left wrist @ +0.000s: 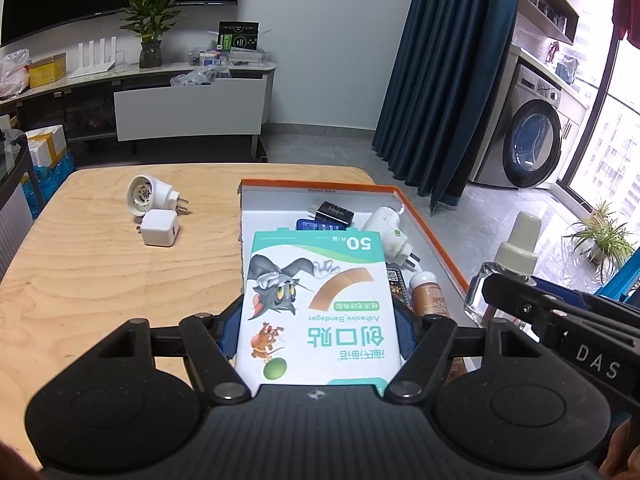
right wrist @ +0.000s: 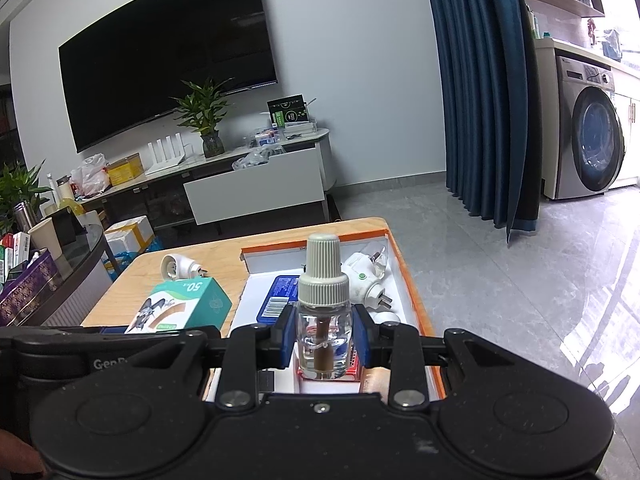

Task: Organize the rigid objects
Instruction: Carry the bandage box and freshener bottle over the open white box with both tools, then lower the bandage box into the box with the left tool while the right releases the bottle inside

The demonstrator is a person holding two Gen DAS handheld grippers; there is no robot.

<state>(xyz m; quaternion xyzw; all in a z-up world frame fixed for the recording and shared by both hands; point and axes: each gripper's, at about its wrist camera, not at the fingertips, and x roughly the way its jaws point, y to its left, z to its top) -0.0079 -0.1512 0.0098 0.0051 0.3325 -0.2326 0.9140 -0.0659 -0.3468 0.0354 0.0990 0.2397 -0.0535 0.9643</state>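
Here the teal-and-white cardboard bandage box [left wrist: 318, 304], clamped in the left gripper [left wrist: 318, 330], hangs over the orange-rimmed white tray [left wrist: 434, 232]; the right gripper [right wrist: 323, 338], angled down, pinches an upright clear glass bottle [right wrist: 323, 336] above that tray.

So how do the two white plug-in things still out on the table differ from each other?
The round plug-in heater is dome-shaped and lies on its side with its ribbed socket opening facing the camera and its metal prongs pointing right; the white cube charger is a small rounded block sitting flat, with no prongs showing. The heater lies farther back and looks bulkier; the charger sits in front of it, close against it. Both are white plastic and rest on the wooden table, outside the orange-rimmed box.
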